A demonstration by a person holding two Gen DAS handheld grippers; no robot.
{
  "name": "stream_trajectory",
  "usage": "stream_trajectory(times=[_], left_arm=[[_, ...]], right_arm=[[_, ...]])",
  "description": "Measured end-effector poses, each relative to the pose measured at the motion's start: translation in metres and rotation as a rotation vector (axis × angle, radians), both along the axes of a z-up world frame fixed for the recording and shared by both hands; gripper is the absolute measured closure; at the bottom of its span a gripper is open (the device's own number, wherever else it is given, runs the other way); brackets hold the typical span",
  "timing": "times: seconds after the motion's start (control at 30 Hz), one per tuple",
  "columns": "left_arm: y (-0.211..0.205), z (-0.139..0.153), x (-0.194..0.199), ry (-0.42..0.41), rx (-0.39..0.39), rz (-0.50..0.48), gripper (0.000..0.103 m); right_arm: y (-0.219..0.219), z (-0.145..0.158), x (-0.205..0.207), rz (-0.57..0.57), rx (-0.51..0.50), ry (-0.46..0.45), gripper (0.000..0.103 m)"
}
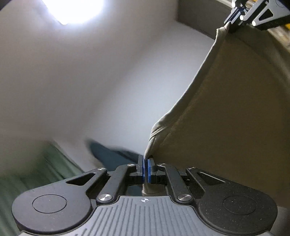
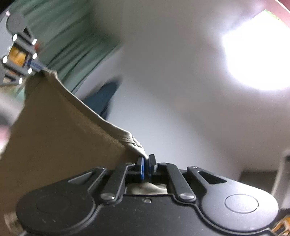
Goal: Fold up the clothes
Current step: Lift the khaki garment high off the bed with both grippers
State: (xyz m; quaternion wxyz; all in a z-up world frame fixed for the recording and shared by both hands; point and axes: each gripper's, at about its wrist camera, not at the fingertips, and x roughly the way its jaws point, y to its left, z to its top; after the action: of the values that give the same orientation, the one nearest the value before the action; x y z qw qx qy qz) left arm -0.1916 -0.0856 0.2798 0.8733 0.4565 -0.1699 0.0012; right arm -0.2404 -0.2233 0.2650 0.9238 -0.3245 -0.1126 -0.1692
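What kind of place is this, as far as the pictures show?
Probably an indoor room in a home: a bright ceiling light, plain white walls and green curtains. Both views are blurred.

We've got matte black grippers: left gripper [image 1: 146, 164] and right gripper [image 2: 146, 166] both have blue pads, silver screws, round side discs, and ribbed grey housing.
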Motion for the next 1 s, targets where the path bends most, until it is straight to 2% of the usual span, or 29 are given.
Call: stream_trajectory(times=[0.07, 0.1, 0.2, 0.27, 0.3, 0.4, 0.43, 0.53, 0.57, 0.73, 0.83, 1.0], left_arm=[[0.002, 0.044, -0.009, -0.119, -0.031, 0.012, 0.099], [0.003, 0.062, -0.013, -0.147, -0.044, 0.013, 0.099], [0.006, 0.086, -0.022, -0.155, -0.071, -0.012, 0.099], [0.006, 0.088, -0.034, -0.187, -0.063, -0.009, 0.099], [0.009, 0.089, -0.041, -0.206, -0.073, -0.010, 0.099], [0.017, 0.095, -0.058, -0.253, -0.115, -0.011, 0.099], [0.019, 0.098, -0.060, -0.252, -0.126, -0.015, 0.099], [0.017, 0.097, -0.060, -0.215, -0.121, -0.048, 0.099], [0.015, 0.095, -0.063, -0.214, -0.115, -0.055, 0.099], [0.024, 0.089, -0.079, -0.229, -0.173, -0.089, 0.099], [0.020, 0.086, -0.069, -0.179, -0.187, -0.115, 0.099], [-0.003, 0.059, 0.020, 0.042, -0.107, -0.086, 0.099]], right_arm=[[0.000, 0.033, -0.006, -0.019, -0.004, -0.116, 0.098], [-0.002, 0.045, -0.006, -0.014, 0.008, -0.140, 0.098], [-0.003, 0.062, -0.006, 0.071, 0.044, -0.071, 0.098], [0.002, 0.063, -0.020, 0.164, 0.040, -0.055, 0.098], [0.004, 0.063, -0.029, 0.175, 0.034, -0.085, 0.098], [-0.006, 0.072, -0.036, 0.113, 0.060, -0.172, 0.098], [-0.010, 0.076, -0.034, 0.084, 0.073, -0.195, 0.098], [-0.019, 0.080, -0.028, 0.121, 0.107, -0.122, 0.098], [-0.018, 0.077, -0.035, 0.168, 0.100, -0.115, 0.098], [-0.017, 0.071, -0.074, 0.188, 0.110, -0.212, 0.098], [-0.028, 0.076, -0.049, 0.173, 0.149, -0.151, 0.098], [-0.068, 0.052, 0.087, 0.096, 0.223, 0.157, 0.098]])
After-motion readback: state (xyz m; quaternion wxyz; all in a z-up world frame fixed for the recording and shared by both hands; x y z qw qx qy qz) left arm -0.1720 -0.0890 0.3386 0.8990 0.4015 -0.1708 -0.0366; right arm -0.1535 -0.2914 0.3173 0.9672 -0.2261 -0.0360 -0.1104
